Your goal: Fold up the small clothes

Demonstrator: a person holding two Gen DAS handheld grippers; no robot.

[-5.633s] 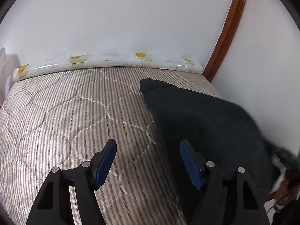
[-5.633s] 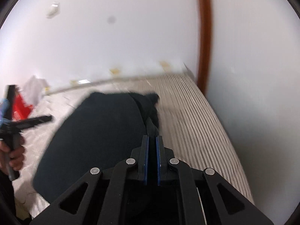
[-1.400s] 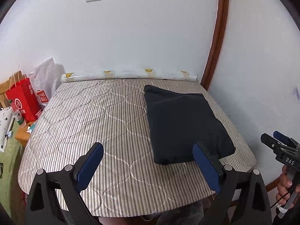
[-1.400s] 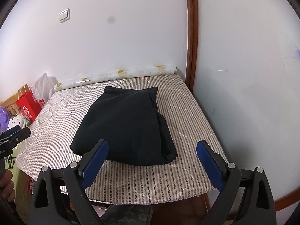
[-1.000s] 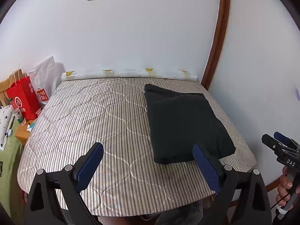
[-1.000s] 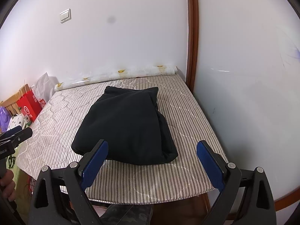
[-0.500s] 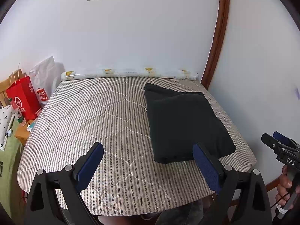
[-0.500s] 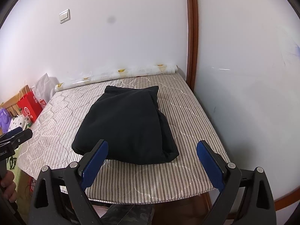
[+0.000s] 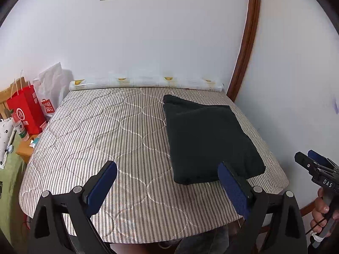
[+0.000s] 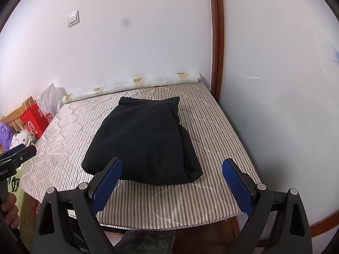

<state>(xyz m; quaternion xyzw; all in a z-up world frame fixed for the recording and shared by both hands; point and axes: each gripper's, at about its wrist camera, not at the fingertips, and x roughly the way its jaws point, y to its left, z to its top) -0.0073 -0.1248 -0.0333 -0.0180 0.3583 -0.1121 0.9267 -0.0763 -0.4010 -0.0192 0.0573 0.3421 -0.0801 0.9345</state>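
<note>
A dark folded garment lies flat on the right part of the striped quilted mattress; it also shows in the right wrist view. My left gripper is open and empty, held back above the mattress's near edge, left of the garment. My right gripper is open and empty, held back just in front of the garment's near edge. Neither touches the cloth. The right gripper shows at the right edge of the left wrist view, and the left gripper at the left edge of the right wrist view.
A white roll with yellow marks lies along the mattress's far edge against the wall. Red and white bags stand left of the bed. A wooden door frame rises at the far right corner. The wall runs close along the right side.
Since 5.6 s ago both grippers have pulled back from the garment and the right one has opened. Over the last second nothing visibly moves.
</note>
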